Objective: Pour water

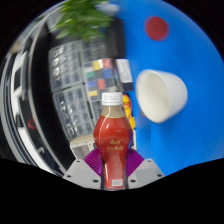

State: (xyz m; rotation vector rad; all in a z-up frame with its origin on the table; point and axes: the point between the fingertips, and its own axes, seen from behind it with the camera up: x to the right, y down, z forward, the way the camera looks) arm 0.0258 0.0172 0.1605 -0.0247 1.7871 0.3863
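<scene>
claw [113,170] pinching the capped bottle [112,138] between its pads | white cup [160,95] sitting ahead-right on blue desk [190,60] | risk: you're tilting with cap on, or overshooting the rim

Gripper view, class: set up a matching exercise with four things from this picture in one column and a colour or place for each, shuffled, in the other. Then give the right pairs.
Things:
1. bottle
2. cup
3. plant
4. red dot

Descriptions:
A. white, on the blue surface, right of the bottle
B. green, far beyond the claw
C. red label, white cap, held between the claw's fingers
D. on the blue surface, beyond the cup

Pairs: 1-C, 2-A, 3-B, 4-D
</scene>
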